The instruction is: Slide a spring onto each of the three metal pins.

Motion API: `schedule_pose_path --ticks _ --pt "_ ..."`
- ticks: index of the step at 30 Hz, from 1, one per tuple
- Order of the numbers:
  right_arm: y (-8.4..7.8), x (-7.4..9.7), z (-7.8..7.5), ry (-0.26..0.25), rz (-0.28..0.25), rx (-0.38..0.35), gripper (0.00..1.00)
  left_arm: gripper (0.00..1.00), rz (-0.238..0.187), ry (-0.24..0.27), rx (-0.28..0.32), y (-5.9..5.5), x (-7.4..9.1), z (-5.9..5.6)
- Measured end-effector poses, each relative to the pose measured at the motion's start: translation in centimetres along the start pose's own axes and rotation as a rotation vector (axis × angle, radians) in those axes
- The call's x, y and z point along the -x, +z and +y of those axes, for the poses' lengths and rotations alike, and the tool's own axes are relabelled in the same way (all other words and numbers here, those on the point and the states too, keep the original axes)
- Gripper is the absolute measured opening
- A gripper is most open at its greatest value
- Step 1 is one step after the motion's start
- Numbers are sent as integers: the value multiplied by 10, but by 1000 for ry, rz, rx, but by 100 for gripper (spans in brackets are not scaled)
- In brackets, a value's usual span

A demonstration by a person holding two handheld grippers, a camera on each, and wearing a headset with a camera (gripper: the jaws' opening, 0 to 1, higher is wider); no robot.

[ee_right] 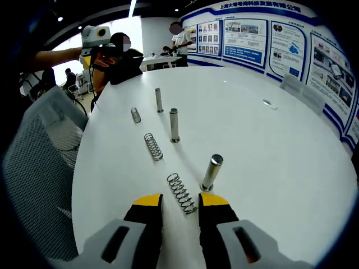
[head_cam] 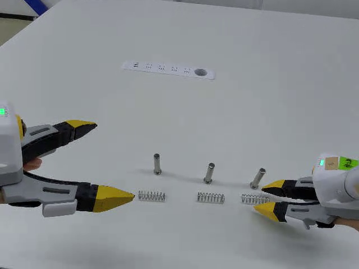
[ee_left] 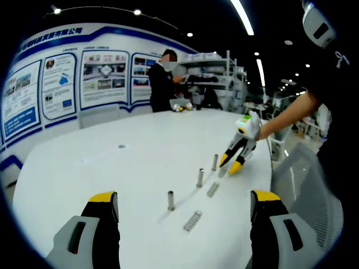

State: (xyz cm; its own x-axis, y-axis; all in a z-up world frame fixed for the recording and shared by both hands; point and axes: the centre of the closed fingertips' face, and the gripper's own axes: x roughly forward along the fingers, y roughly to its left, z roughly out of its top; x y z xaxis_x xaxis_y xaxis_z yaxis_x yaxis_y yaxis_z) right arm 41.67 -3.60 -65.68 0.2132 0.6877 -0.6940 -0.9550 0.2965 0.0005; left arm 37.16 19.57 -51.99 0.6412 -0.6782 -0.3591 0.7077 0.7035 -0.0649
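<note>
On the white table the left pin, middle pin and right pin stand upright. Before them lie the left spring, middle spring and right spring. The left gripper gapes wide and holds nothing. The right gripper has its jaws narrowly parted, flanking the right spring's end (contact unclear). The writing on the wall posters is too small to read.

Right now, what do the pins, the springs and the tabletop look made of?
Pins: polished metal, probably steel; bright streak highlights down smooth cylinders.
Springs: thin bare metal wire, silvery-grey, open coils.
Tabletop: white, smooth, semi-matte, likely laminate or painted board; soft glare, faint pin shadows.
</note>
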Motion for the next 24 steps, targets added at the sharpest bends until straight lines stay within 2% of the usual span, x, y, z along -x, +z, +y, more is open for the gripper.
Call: schedule_pose_path --ticks 4,5,9,14,16,20,24 --pt "-3 -4 -3 17 2 5 25 100 4 2 1 3 -1 1" --pt "0 -3 -1 32 -24 -3 25 100 6 4 2 3 -2 2" --pt "-3 2 -7 44 -33 -15 20 100 11 8 4 4 -3 2" --pt "-6 4 -7 63 -51 15 14 100 27 10 5 3 -5 1" --pt "-2 4 -2 82 -63 40 12 100 29 8 6 3 -6 0" --pt "-2 4 -3 66 -69 39 11 100 38 1 4 3 -9 -3" --pt "-3 6 -4 43 -50 64 11 99 28 -11 8 7 -11 -6"
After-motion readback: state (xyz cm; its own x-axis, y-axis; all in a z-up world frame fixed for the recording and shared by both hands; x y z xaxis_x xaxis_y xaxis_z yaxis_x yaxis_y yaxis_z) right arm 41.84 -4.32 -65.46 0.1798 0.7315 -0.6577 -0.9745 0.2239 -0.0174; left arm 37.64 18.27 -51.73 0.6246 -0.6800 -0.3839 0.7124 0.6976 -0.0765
